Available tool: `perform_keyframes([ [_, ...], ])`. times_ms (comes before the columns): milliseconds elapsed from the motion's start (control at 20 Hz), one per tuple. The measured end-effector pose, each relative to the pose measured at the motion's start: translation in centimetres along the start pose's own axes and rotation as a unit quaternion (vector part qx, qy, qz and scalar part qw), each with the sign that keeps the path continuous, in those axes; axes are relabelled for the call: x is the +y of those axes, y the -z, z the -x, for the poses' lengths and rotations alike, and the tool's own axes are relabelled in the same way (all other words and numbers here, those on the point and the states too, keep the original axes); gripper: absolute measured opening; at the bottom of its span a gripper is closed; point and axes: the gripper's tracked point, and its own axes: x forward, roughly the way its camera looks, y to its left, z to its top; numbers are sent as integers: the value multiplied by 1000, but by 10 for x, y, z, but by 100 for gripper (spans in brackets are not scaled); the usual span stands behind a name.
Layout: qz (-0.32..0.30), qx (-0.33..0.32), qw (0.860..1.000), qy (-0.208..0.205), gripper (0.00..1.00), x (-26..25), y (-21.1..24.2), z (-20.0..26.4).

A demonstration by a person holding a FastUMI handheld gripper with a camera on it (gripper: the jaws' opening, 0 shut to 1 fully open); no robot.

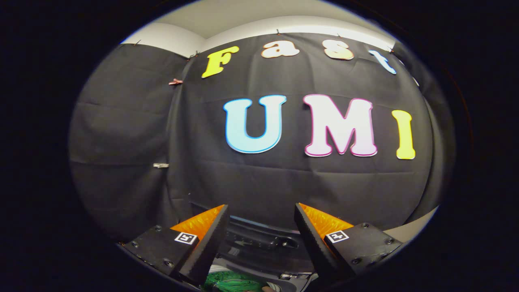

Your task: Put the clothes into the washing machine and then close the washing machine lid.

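Note:
My gripper (261,207) is open, its two fingers spread wide with nothing between them, held up facing the booth's black cloth wall. Low between the fingers, the dark rear panel of the washing machine (259,241) shows. Below it, at the base of the fingers, lies a bit of green cloth (233,282) inside the machine's pale opening (284,286). The lid's position is hidden.
The black cloth wall (251,178) stands just beyond the machine and wraps round on the left (121,134). A pale wall and ceiling (227,28) show above it. A light surface (417,227) lies off to the right of the fingers.

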Motion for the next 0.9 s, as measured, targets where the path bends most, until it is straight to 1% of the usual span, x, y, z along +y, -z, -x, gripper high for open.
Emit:
perform_keyframes([
  [150,-16,14,998,52,99,-19,11,-13],
  [500,-42,65,991,108,99,-43,39,-46],
  [700,-54,90,986,128,99,-56,53,-56],
  [900,-53,109,983,138,99,-62,62,-62],
])
